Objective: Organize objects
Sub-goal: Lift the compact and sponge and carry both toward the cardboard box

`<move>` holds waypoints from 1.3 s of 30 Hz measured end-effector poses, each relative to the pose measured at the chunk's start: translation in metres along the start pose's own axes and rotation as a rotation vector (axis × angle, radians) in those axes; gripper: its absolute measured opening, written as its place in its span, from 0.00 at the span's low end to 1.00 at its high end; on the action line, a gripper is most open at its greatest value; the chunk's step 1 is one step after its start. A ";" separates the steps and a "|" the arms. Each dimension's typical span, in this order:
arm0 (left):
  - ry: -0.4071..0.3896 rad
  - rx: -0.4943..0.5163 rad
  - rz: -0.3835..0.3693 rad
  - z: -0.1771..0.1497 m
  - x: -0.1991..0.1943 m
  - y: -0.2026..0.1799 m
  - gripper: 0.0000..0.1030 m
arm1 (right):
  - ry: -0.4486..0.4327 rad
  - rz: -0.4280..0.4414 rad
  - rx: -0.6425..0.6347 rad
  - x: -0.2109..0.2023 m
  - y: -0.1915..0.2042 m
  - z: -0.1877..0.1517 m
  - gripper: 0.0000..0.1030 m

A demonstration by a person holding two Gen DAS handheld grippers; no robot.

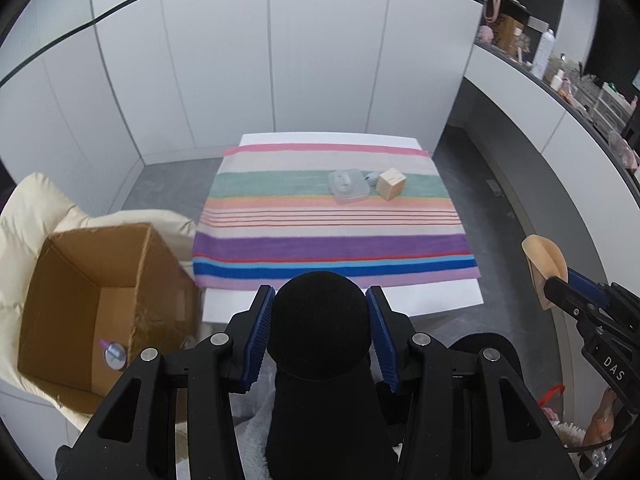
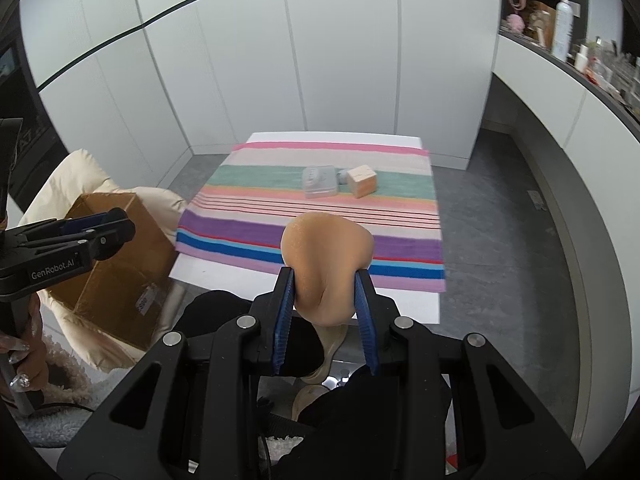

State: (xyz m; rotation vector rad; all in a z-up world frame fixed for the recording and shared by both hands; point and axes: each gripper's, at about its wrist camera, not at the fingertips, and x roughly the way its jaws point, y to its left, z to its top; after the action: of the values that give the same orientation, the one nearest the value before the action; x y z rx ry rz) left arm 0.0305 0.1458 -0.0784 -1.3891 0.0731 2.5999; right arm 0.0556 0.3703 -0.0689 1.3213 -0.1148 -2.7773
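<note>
My left gripper (image 1: 320, 292) is shut on a round black foam object (image 1: 320, 332), held just before the near edge of the table. To its left stands an open cardboard box (image 1: 100, 264) with a small bottle-like item (image 1: 114, 354) on its floor. My right gripper (image 2: 324, 274) is shut on a soft tan pad (image 2: 326, 248), above the table's near edge. A clear plastic case (image 1: 348, 186), a wooden cube (image 1: 391, 184) and a small grey item between them lie on the striped cloth (image 1: 320, 236).
The white table (image 1: 340, 304) stands against white wall panels. A cream padded coat (image 1: 24, 216) lies under and around the box. A shelf with bottles (image 1: 560, 64) runs along the right wall. A hand (image 2: 24, 364) holds the left gripper's handle.
</note>
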 end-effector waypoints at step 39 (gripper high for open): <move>-0.031 -0.467 0.335 -0.084 -0.056 0.274 0.46 | 0.088 0.400 -0.592 0.063 0.329 0.002 0.30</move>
State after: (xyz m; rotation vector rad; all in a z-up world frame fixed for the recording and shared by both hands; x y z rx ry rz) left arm 0.0771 -0.1420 -0.0923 -1.5947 -0.3587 3.0538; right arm 0.0234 0.0372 -0.0850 1.1078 0.3754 -2.1683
